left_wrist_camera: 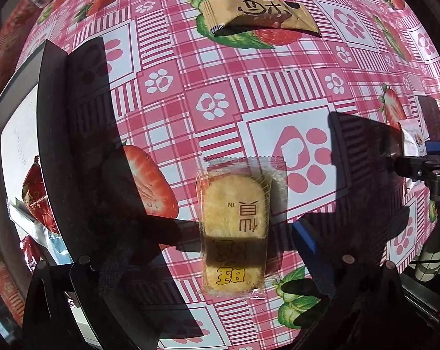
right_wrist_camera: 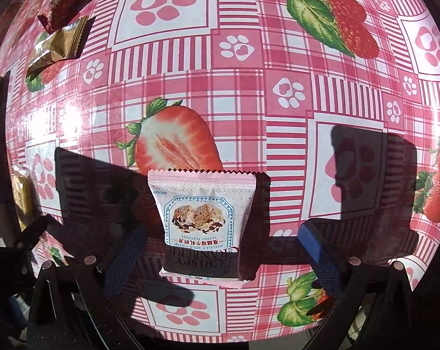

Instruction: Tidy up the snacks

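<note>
Left wrist view: left gripper (left_wrist_camera: 234, 250) points down, jaws spread wide, holding nothing; rice cracker (left_wrist_camera: 234, 233) lies between them on the tablecloth (left_wrist_camera: 220, 73).
Right wrist view: right gripper (right_wrist_camera: 220, 250) wide open and empty astride the nougat pack (right_wrist_camera: 204, 224).
Tip: centre each packet, then close gently.

Harsh sun, hard shadows, glare, fisheye warp.

White snack pack (right_wrist_camera: 201, 221): "NOUGAT MILK CRISP", "CLASSIC FLAVOURS", "CRISPY".
</note>
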Motion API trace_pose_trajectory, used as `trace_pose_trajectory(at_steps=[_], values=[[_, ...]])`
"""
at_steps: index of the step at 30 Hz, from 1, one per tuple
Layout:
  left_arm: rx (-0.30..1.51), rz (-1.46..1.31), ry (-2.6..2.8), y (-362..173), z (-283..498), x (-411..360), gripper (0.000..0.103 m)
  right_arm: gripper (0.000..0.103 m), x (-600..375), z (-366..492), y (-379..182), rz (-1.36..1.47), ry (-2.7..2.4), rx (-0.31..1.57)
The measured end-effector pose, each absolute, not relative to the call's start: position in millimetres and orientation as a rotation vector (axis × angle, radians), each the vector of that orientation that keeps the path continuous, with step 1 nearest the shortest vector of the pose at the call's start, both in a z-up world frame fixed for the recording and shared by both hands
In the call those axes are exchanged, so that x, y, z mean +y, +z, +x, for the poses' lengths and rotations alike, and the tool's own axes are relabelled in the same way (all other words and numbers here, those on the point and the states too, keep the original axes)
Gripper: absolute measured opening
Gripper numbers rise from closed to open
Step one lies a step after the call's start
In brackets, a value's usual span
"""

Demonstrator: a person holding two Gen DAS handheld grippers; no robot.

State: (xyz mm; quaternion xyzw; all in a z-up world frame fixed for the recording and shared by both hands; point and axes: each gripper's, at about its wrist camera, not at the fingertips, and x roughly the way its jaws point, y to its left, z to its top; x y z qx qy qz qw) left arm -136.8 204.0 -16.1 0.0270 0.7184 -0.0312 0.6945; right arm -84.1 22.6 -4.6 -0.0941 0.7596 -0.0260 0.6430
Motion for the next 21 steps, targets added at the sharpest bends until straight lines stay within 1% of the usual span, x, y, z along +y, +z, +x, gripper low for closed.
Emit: trace_pose_trajectory(at_steps=[7,13,21], values=[[1.630,0.055,-0.063,-22.4,-124.5,202.7,0.103,0.103,20.7,-83.3,-3.3,-0.215,-0.059,1.732],[1.589,0.054,-0.065,-16.6,-130.3,207.2,0.103,0.103,16.2,-85.0,2.8,-0.217,-0.055,1.726],[1.543,0.063,-0.074,-14.6,-135.8,207.8,0.103,0.103,18.9,-83.6,-2.5,-0.218,-0.055,1.726]])
